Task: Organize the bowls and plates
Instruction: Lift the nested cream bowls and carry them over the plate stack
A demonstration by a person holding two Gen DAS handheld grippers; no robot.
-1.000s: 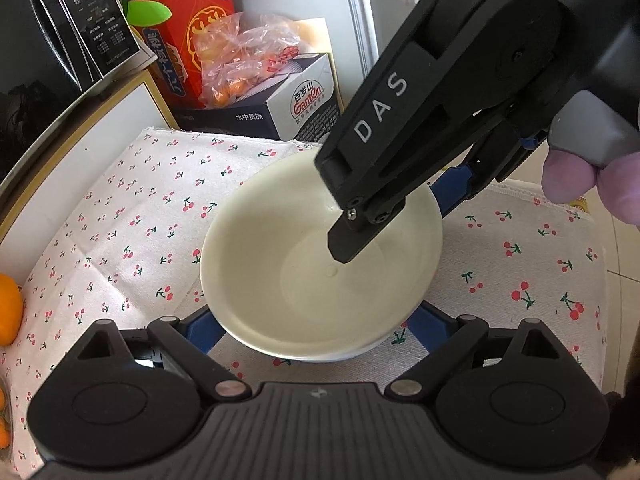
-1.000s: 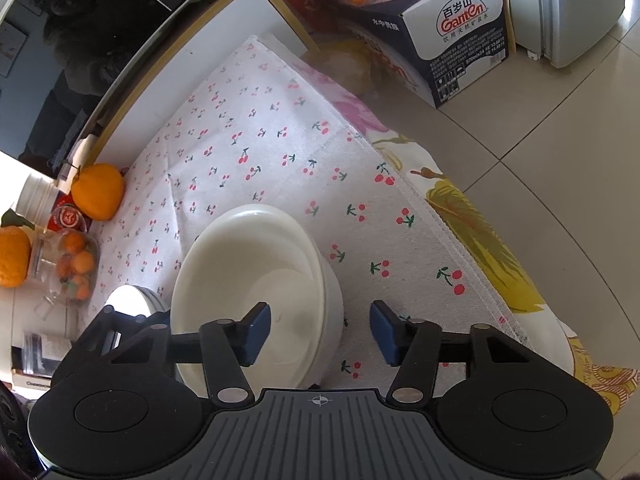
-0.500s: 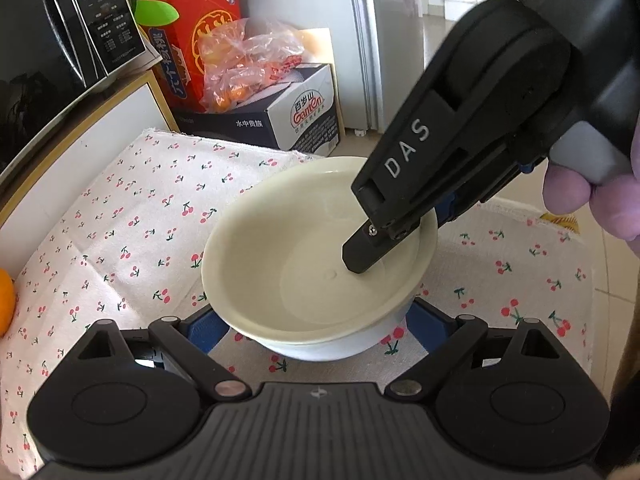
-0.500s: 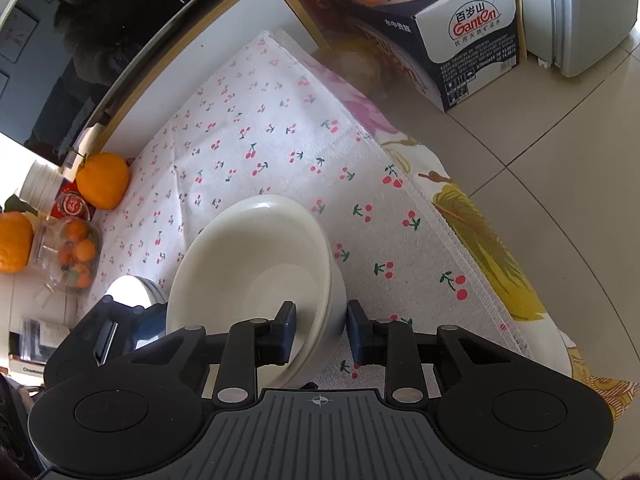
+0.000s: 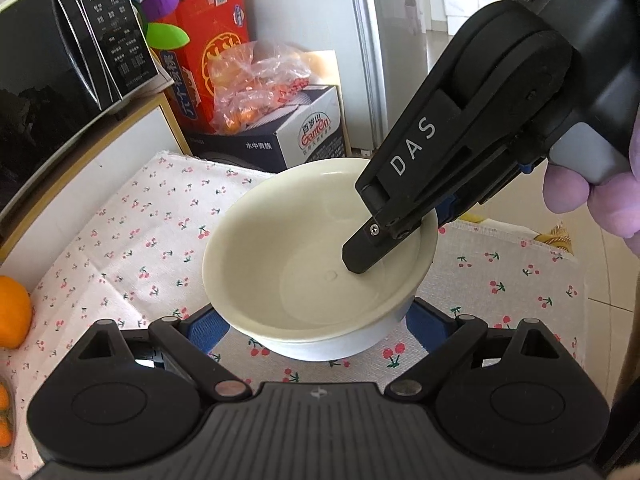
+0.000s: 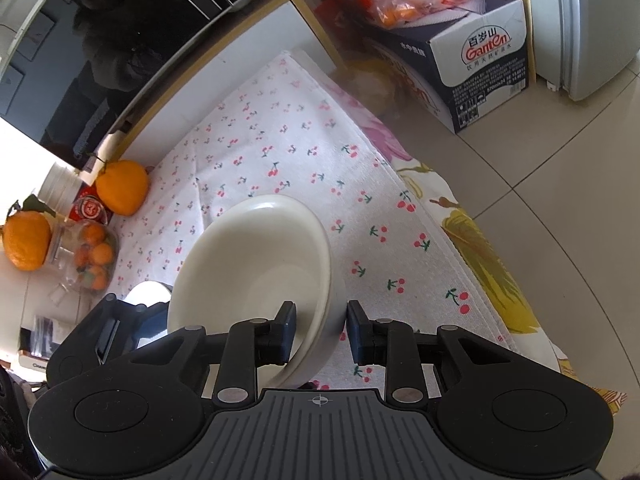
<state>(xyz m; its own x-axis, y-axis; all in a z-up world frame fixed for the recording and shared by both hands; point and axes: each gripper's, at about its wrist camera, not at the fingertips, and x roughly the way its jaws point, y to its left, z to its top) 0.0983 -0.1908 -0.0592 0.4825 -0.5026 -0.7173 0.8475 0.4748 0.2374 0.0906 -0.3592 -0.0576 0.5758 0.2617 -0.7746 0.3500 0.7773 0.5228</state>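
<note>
A cream bowl (image 5: 312, 264) hangs tilted just over the cherry-print cloth (image 5: 120, 248). My right gripper (image 6: 320, 328) is shut on its near wall, one blue pad inside and the other outside. In the left wrist view that gripper comes down from the upper right, and its inner finger (image 5: 368, 252) dips into the bowl. My left gripper (image 5: 316, 332) is open, its blue pads wide apart on either side of the bowl's base and not pressing on it. In the right wrist view the bowl (image 6: 256, 264) hides the left gripper's fingertips.
A microwave (image 5: 60, 80) stands on a cabinet to the left. Cardboard boxes (image 5: 296, 136) and a bag of oranges (image 5: 256, 76) sit on the floor beyond the cloth. Oranges (image 6: 122, 192) and a jar of small fruit (image 6: 92, 256) lie at the cloth's left edge. A white round object (image 6: 148, 292) shows behind the left gripper's body.
The right gripper's jaws have come together on the bowl's wall. The bowl has tilted and come up off the cloth. The left gripper stays open in the same place.
</note>
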